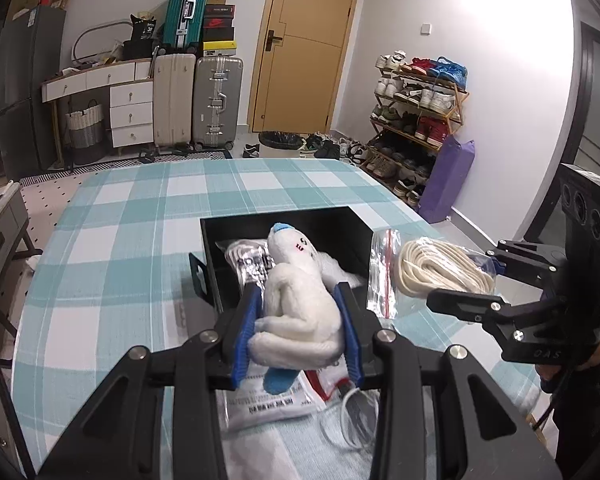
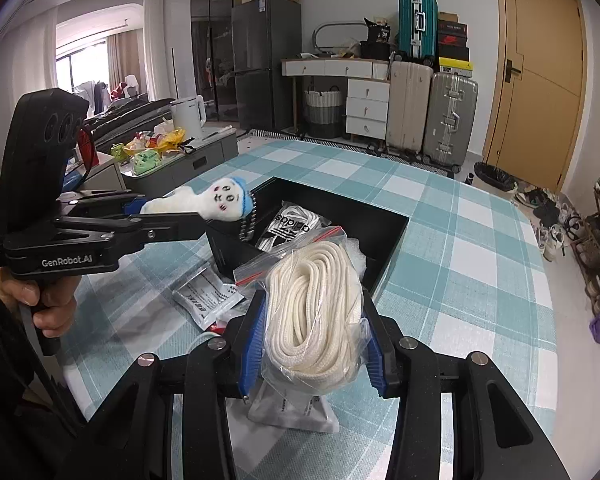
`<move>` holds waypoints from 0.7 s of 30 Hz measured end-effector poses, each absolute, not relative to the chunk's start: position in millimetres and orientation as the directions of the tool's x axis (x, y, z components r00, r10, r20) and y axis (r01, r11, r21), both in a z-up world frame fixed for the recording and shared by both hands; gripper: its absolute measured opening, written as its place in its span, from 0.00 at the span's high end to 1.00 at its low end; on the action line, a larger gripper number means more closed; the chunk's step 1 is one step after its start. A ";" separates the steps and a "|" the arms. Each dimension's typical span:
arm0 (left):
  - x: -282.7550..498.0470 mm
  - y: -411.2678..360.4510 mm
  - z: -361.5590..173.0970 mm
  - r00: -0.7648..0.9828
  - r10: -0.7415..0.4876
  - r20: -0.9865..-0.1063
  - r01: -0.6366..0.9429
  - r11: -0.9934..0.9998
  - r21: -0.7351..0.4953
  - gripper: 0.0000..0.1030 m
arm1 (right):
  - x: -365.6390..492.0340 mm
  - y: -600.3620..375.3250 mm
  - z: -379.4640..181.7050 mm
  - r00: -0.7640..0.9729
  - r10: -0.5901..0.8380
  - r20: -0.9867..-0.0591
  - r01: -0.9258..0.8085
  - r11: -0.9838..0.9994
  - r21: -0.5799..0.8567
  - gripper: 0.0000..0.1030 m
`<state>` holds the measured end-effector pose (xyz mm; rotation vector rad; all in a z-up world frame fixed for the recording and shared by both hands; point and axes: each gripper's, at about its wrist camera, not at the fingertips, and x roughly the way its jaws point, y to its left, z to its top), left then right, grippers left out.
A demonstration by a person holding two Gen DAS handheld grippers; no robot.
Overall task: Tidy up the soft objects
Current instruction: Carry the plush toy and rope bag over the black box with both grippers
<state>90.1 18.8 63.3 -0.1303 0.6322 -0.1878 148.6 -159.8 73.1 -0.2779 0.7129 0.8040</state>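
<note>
My left gripper [image 1: 298, 300] is shut on a white plush doll [image 1: 300, 300] with a blue cap, held above the near edge of the black box [image 1: 284, 220]. The doll also shows in the right wrist view [image 2: 216, 200]. My right gripper [image 2: 314, 320] is shut on a clear zip bag of white rope [image 2: 312, 312], held beside the box [image 2: 388, 236]. That bag also shows in the left wrist view [image 1: 440, 268]. Inside the box lie a packet of laces [image 2: 288, 228] and a white soft item [image 2: 356, 258].
A white printed packet [image 1: 268, 400] and a white cable [image 1: 352, 420] lie on the checked tablecloth [image 1: 120, 240] under my left gripper. Another packet [image 2: 208, 298] lies left of the box. Suitcases, a shoe rack and drawers stand beyond the table.
</note>
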 end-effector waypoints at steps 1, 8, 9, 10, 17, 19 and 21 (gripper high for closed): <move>93.2 19.9 64.2 0.791 -0.214 -0.573 0.134 0.975 -0.180 0.65 | 149.1 -159.0 73.5 0.478 0.558 -0.678 -0.737 0.675 0.036 0.58; 110.2 25.6 68.6 0.795 -0.202 -0.572 0.120 0.977 -0.177 0.65 | 163.6 -149.3 80.5 0.486 0.534 -0.692 -0.717 0.696 0.034 0.58; 113.0 25.6 68.7 0.795 -0.199 -0.573 0.119 0.977 -0.175 0.65 | 167.5 -148.2 80.6 0.486 0.526 -0.698 -0.707 0.706 0.039 0.58; 115.8 25.7 68.5 0.795 -0.199 -0.574 0.119 0.978 -0.174 0.65 | 170.5 -147.6 80.5 0.489 0.519 -0.701 -0.700 0.713 0.040 0.58; 135.6 23.8 64.6 0.783 -0.191 -0.593 0.116 0.980 -0.163 0.65 | 192.4 -141.7 78.9 0.492 0.490 -0.720 -0.669 0.741 0.047 0.58; 141.6 21.6 62.1 0.778 -0.187 -0.599 0.116 0.981 -0.155 0.65 | 196.1 -138.9 78.8 0.489 0.488 -0.723 -0.671 0.740 0.045 0.58; 146.3 19.7 59.9 0.774 -0.187 -0.605 0.118 0.981 -0.153 0.65 | 200.0 -134.6 77.6 0.488 0.476 -0.731 -0.672 0.740 0.033 0.58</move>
